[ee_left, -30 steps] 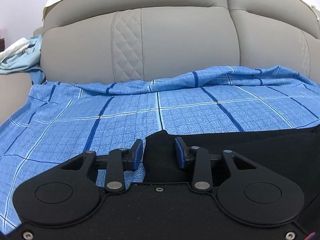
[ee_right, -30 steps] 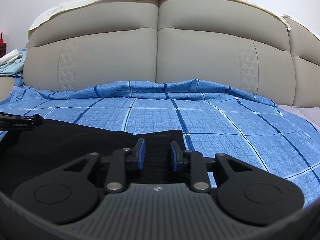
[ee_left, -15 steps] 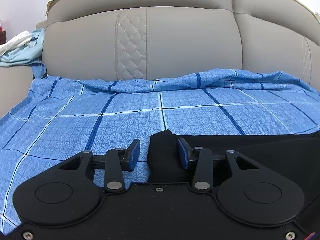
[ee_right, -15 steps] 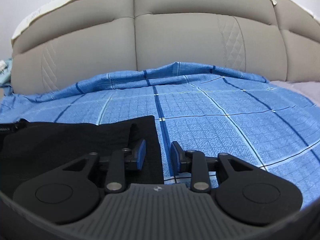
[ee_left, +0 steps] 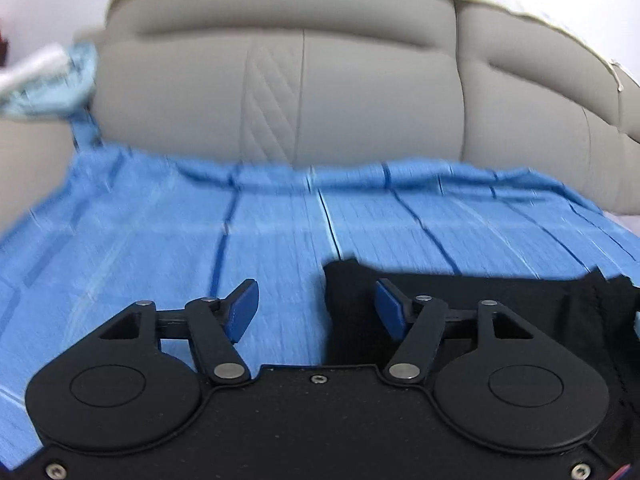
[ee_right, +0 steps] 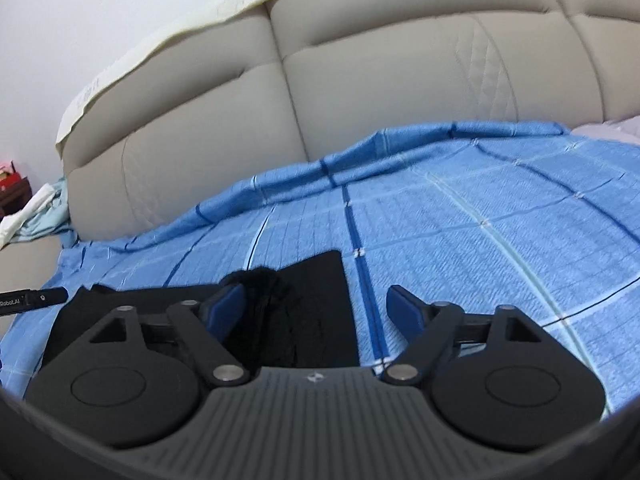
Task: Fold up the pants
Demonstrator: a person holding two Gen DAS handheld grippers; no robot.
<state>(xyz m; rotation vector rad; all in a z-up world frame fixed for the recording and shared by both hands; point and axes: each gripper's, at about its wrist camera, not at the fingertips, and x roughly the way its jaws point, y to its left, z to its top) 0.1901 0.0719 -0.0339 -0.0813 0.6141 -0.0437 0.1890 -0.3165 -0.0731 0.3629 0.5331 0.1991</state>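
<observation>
Both grippers spread since earlier frame, pants corners released. Left gripper (ee_left: 316, 306): jaws opening, nothing pinched, black pants (ee_left: 472, 300) edge near right pad. Right gripper (ee_right: 316, 306): jaws opening wide, pants fold below, ungripped. Pants flat on blue sheet (ee_right: 460, 220). Advice: withdraw straight, avoid snagging cloth.

Left wrist: low over bedsheet (ee_left: 280, 232), facing headboard (ee_left: 360, 92).
Right wrist: same, tilted.
Shared: black pants (ee_right: 316, 280).

The black pants (ee_right: 316, 300) lie flat on the blue checked bedsheet (ee_right: 460, 240), apparently folded, one edge bunched slightly; the left-wrist view is blurred.
</observation>
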